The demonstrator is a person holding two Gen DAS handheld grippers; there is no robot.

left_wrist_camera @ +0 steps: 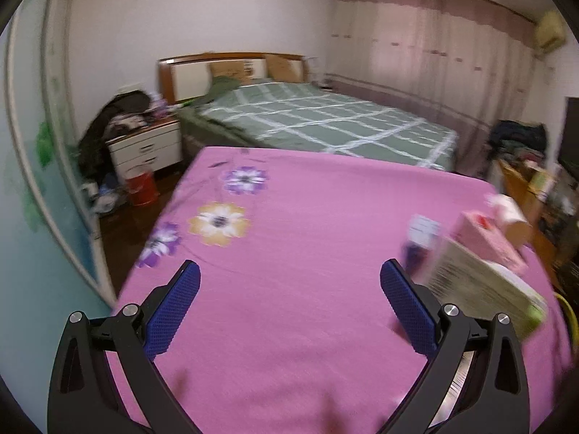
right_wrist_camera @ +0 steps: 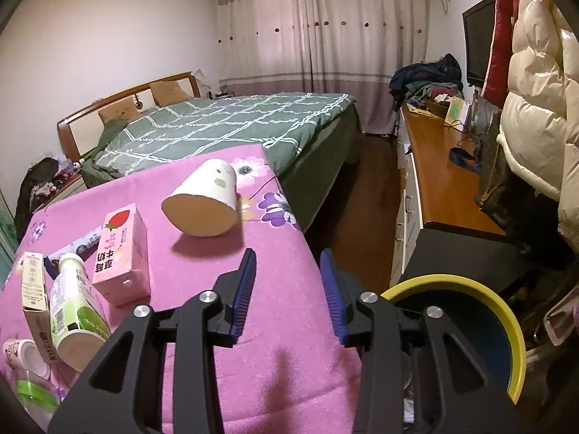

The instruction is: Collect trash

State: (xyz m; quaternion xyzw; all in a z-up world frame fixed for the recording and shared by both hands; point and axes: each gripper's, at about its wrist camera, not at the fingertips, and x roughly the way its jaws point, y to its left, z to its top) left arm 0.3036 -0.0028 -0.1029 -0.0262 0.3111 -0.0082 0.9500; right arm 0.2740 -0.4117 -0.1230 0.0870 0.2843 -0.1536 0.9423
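Trash lies on a pink flowered cloth (right_wrist_camera: 202, 260): a tipped paper cup (right_wrist_camera: 204, 204), a pink strawberry milk carton (right_wrist_camera: 123, 249), a green-white bottle (right_wrist_camera: 77, 307), a tan carton (right_wrist_camera: 34, 300), a small cup (right_wrist_camera: 25, 356) and a flat wrapper (right_wrist_camera: 77, 246). My right gripper (right_wrist_camera: 287, 264) is open and empty over the cloth's right edge, in front of the paper cup. My left gripper (left_wrist_camera: 289, 275) is wide open and empty above bare cloth (left_wrist_camera: 289, 235); the pink carton (left_wrist_camera: 488, 238) and a blurred green-white box (left_wrist_camera: 481, 289) lie at its right.
A yellow-rimmed bin (right_wrist_camera: 481, 322) stands at the lower right beside the cloth. A green plaid bed (right_wrist_camera: 217, 126) lies behind. A wooden desk (right_wrist_camera: 445, 184) with clutter runs along the right. A red bucket (left_wrist_camera: 141, 188) and a nightstand (left_wrist_camera: 144, 144) stand at the left.
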